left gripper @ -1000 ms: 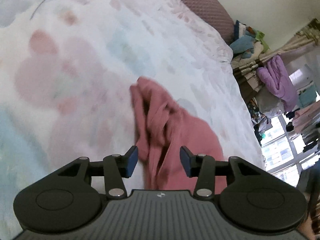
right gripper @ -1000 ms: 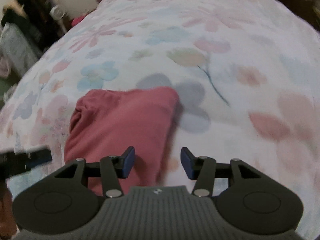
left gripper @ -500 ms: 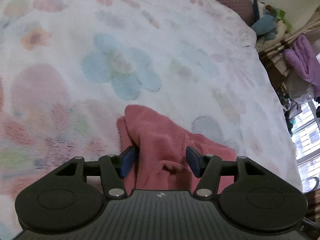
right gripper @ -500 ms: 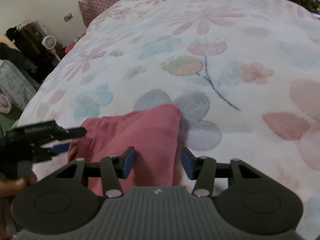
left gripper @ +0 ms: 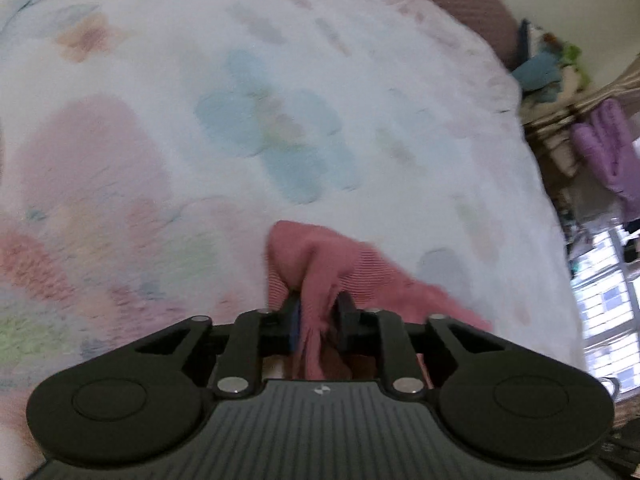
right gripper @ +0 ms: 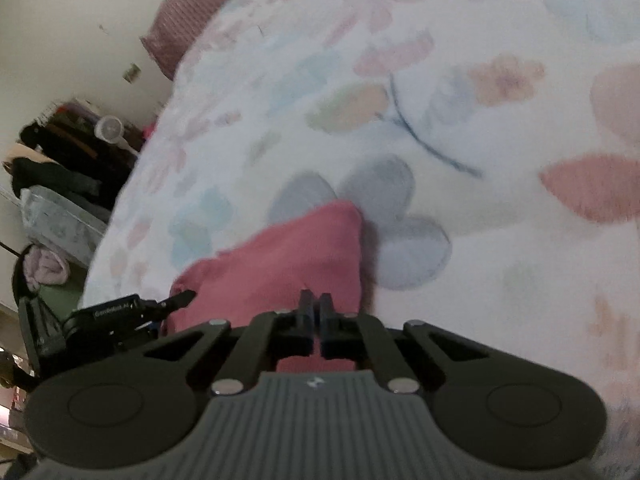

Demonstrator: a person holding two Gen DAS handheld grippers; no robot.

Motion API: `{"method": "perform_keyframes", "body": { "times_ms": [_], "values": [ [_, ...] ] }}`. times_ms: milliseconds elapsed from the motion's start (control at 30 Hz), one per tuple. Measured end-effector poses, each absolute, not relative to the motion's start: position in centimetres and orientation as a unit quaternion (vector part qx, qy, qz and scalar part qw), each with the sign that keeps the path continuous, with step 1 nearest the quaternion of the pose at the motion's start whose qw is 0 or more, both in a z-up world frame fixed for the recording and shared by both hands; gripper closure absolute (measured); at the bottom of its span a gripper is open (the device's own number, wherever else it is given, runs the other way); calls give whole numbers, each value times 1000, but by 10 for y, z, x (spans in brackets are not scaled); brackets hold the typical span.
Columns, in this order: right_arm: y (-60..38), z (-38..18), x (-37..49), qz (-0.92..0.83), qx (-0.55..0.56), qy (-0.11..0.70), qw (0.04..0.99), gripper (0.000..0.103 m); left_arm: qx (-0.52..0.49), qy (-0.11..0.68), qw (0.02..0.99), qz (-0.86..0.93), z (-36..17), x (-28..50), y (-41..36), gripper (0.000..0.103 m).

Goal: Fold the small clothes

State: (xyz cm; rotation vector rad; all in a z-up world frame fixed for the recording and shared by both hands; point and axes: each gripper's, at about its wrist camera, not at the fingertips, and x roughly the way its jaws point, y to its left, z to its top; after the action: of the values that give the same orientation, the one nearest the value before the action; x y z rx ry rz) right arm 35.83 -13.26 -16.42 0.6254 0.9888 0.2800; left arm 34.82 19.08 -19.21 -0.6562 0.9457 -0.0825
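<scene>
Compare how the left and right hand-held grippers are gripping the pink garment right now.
The left hand-held gripper has a thick bunched fold of the pink garment between its pads, so its jaws stand apart; the right hand-held gripper is nearly fully closed on a thin edge. Left takes the crumpled end, right the smoother end. Both jaws have just been closing, low over the floral bedspread.

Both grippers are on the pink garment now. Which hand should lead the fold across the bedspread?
Probably left. The left gripper has closed on a raised bunch of the pink garment. The right gripper has closed near the flat edge; less cloth visibly gathered. Bare bedspread lies ahead of the left.
</scene>
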Motion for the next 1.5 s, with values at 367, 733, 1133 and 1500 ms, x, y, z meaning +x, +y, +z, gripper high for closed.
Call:
{"method": "perform_keyframes", "body": {
  "times_ms": [367, 733, 1133, 1500],
  "values": [
    [-111, -125, 309, 163, 199, 389, 885, 95, -289, 370, 878, -89, -139, 273, 180, 72],
    [-109, -155, 258, 138, 106, 427, 887, 76, -168, 435, 882, -70, -175, 240, 134, 63],
    [-122, -139, 247, 160, 205, 411, 874, 56, -258, 410, 868, -108, -144, 211, 145, 50],
    [-114, -172, 254, 155, 248, 467, 835, 94, -299, 454, 829, -133, -177, 217, 152, 93]
  ]
}}
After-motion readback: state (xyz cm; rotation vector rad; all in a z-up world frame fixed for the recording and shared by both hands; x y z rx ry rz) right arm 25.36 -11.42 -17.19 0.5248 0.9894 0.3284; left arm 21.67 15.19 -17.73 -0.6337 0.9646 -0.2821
